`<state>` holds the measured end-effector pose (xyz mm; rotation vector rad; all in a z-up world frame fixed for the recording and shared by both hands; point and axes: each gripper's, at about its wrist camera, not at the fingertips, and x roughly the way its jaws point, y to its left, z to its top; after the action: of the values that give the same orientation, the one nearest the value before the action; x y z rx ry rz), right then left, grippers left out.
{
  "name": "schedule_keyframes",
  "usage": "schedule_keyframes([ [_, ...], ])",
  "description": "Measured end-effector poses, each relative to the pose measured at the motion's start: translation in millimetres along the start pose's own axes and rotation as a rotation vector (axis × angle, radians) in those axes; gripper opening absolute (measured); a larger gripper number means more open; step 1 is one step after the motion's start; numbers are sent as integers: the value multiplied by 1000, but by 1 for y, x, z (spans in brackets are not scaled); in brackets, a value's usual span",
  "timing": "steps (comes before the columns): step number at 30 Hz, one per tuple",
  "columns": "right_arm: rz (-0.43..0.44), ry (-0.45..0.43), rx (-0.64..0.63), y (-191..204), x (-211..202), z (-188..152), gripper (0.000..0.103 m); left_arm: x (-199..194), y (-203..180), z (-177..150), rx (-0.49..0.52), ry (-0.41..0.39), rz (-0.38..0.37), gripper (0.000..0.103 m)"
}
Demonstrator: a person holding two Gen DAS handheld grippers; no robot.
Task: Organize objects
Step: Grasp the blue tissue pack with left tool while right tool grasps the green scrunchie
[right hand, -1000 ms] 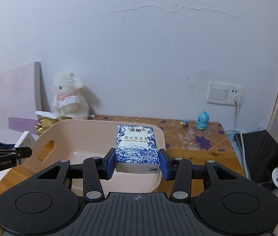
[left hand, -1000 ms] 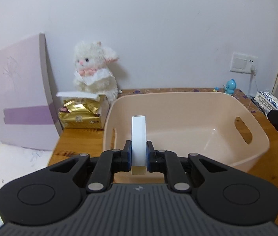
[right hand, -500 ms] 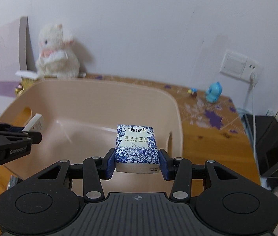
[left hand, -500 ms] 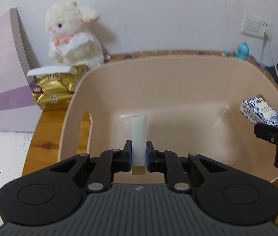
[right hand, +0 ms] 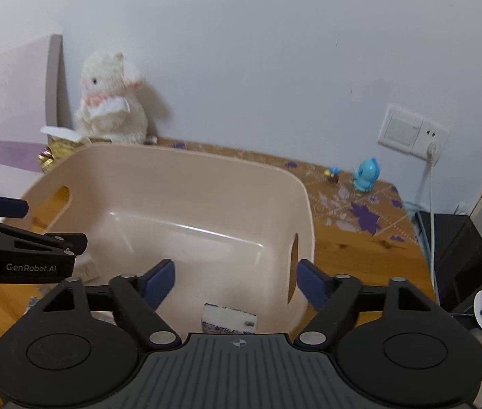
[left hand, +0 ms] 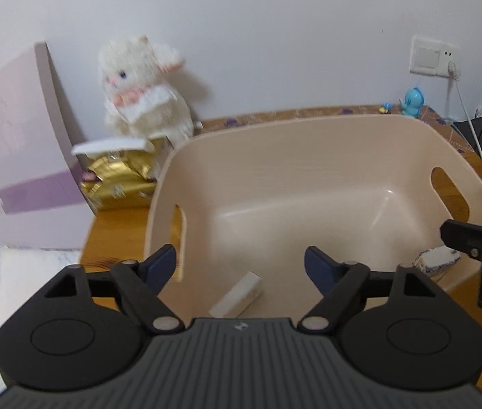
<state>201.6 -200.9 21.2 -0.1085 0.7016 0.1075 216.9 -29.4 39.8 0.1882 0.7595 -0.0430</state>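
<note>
While both tools hang over the big pink basket (left hand: 326, 143), each one has its two blue fingers spread wide apart with nothing between them. The left hand-held gripper (left hand: 239, 264) is let go, and a small white box (left hand: 237, 294) lies on its side on the basket floor, right under that gripper and close to the near wall. The right hand-held gripper (right hand: 235, 279) is let go too. A blue and white tissue pack (right hand: 229, 318) sits on the basket floor just below it, near the right wall with the handle hole. In the left view the same pack (left hand: 436, 259) peeks out beside the black arm of the other tool, in the near right corner. The two things lie well apart from each other inside the basket.

The basket stands on a wooden bench (right hand: 350, 248). Behind the basket, a fluffy white toy lamb (left hand: 142, 85) sits against the wall. A shiny gold bag (left hand: 118, 180) lies just in front of the lamb, touching the left side of the basket or very near it; I cannot tell which. A pale purple board (left hand: 12, 143) leans on the wall at the left. A little blue toy bird (right hand: 365, 173) stands at the back of the bench, below a white wall switch (right hand: 411, 133) with a plug and cord in it.
</note>
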Motion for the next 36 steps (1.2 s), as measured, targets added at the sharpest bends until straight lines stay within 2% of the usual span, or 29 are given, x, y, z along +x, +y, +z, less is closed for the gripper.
schedule_keyframes([
  [1,8,-11,9,-1,-8,-2,92,-6,1,-2,1,-13,5,87],
  [4,26,-28,21,-4,-24,-9,98,-22,6,-10,-12,-41,4,91],
  [10,39,-48,35,-8,-49,-31,103,-46,13,-37,-25,-58,3,93],
  [15,53,-7,38,-3,-54,-57,103,-58,16,-65,-48,-49,-9,93],
  [25,74,100,25,18,-25,-101,103,-50,13,-114,-53,13,-22,93],
  [36,95,136,30,39,10,-129,103,-23,9,-141,-70,94,-66,93],
])
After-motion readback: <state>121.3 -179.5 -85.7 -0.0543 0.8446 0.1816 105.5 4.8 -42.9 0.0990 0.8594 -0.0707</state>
